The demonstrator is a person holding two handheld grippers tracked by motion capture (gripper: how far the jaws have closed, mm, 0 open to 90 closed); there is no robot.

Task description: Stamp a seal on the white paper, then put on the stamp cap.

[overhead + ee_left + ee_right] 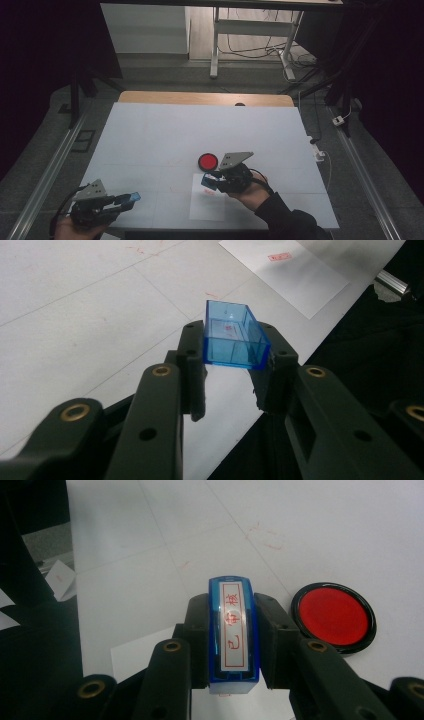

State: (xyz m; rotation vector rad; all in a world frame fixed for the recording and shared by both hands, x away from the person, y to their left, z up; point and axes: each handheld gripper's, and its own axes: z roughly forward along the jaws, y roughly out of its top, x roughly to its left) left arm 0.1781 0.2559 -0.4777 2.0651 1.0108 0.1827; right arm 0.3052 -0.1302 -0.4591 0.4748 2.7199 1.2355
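Blue cap (235, 337) beside table edge (280, 390)

White table (165, 135), wood edge at far side; on it a red ink pad (208, 161) and, just nearer, a paper sheet (206, 206).

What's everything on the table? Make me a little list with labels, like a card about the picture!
left gripper: shut on a clear blue cap, held above the table's near left part
right gripper: shut on a blue stamp, its red-lettered label facing the camera
red ink pad: round, black rim, open, on the table just beyond the right gripper
paper sheet: white, with a red stamped mark, lying under the right gripper
table: white top, faint red smudges
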